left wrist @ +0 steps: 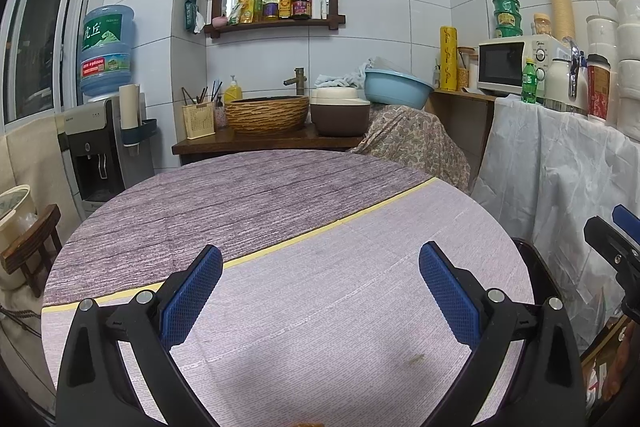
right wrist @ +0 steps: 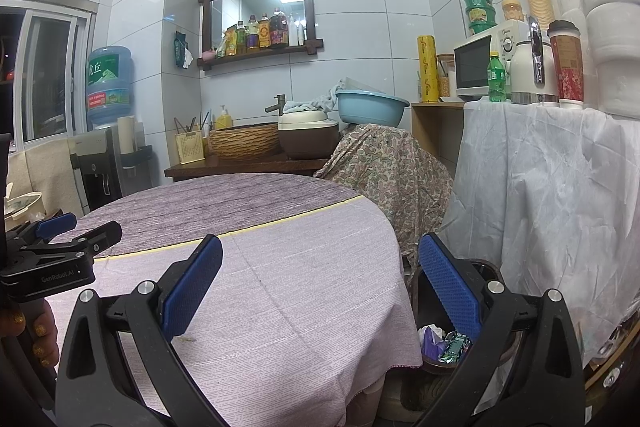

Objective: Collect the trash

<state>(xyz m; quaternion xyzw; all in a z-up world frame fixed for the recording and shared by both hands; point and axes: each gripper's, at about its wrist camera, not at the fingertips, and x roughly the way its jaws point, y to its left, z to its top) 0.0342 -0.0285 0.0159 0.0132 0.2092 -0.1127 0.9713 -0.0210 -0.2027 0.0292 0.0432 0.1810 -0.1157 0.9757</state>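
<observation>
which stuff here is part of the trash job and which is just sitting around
Job:
- trash bin beside the table
- wrappers in it
- small scrap on the tablecloth
- left claw, right claw, both open

Lying about:
- microwave
- green bottle
- blue basin

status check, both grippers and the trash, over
Left gripper open, empty, over the table. Right gripper open, empty, at table edge above the trash bin. Wrappers in bin. Nothing blocking.
</observation>
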